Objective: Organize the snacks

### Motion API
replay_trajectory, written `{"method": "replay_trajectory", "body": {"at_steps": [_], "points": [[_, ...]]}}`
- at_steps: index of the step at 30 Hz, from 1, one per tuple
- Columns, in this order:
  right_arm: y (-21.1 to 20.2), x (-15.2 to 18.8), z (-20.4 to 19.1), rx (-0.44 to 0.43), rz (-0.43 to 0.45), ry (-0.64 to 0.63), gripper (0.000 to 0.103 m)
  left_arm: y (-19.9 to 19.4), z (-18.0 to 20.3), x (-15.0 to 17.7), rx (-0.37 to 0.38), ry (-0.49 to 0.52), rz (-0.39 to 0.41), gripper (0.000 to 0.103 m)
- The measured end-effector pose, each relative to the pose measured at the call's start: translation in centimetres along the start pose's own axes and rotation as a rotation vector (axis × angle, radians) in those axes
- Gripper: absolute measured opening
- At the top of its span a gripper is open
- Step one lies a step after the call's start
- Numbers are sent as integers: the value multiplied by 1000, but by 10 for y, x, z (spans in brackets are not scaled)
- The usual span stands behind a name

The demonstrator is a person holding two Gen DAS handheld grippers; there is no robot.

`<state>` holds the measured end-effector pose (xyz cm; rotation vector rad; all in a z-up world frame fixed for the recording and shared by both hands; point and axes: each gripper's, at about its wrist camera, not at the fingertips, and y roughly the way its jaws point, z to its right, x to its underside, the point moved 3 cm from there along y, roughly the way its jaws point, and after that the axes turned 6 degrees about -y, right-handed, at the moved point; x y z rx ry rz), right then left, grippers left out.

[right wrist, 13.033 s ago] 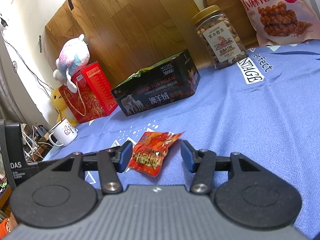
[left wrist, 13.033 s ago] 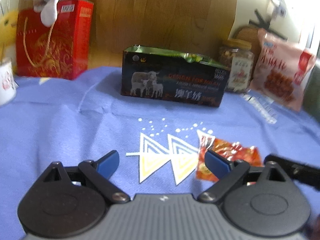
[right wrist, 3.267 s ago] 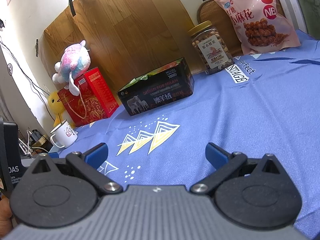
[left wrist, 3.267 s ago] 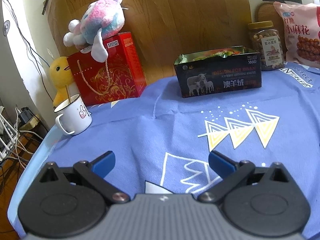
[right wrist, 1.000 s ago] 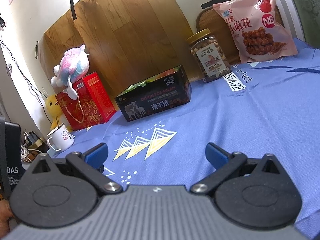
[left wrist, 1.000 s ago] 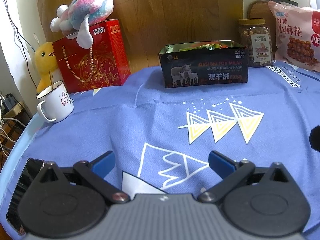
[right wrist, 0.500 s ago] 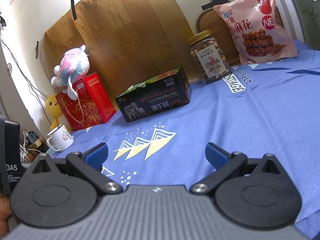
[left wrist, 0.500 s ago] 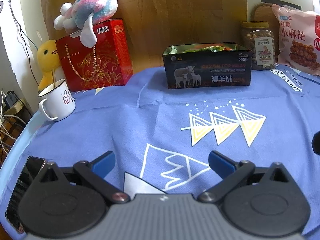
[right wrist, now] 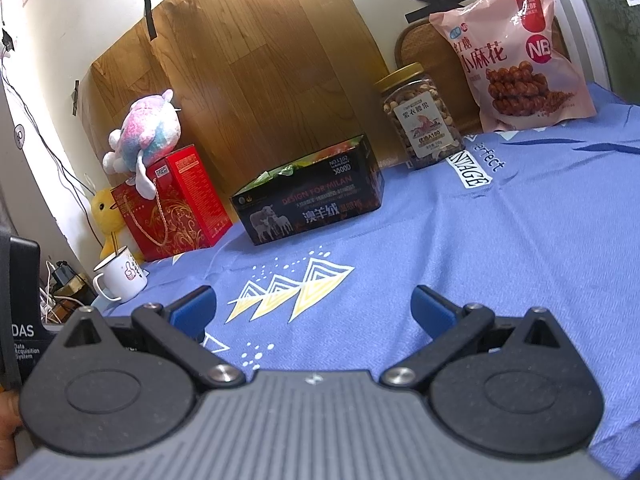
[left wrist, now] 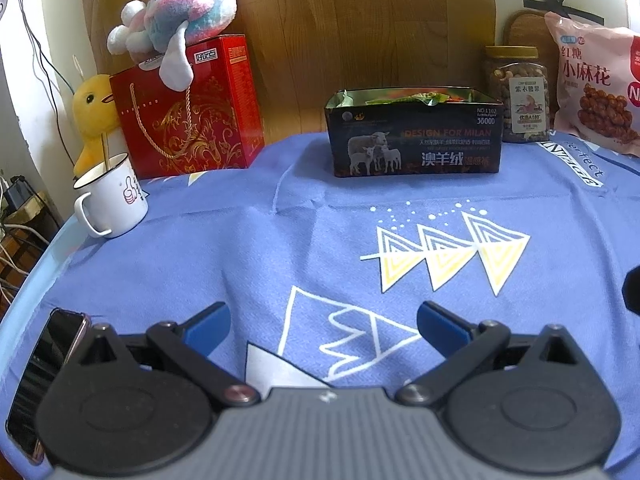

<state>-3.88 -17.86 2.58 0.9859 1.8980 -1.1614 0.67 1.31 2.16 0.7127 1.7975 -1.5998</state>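
Inside the dark box [left wrist: 416, 148] lie snack packets [left wrist: 404, 98].

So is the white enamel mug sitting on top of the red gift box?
No, the white enamel mug stands on the blue cloth beside the red gift box.

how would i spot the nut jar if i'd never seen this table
Start at the wooden board leaning on the back wall and follow the blue cloth rightward past the dark open box. The nut jar stands between that box and the pink snack bag: clear, yellow-lidded, white-labelled.
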Motion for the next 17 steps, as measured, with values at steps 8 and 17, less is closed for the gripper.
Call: {"method": "replay_trajectory", "body": {"at_steps": [8,17], "points": [[0,0,-1,1,1,-3,103,-1,1,-1,1,-2,5,103],[0,-1,-1,2,2,-7,103,-5,4,-3,42,-8,17,103]]}}
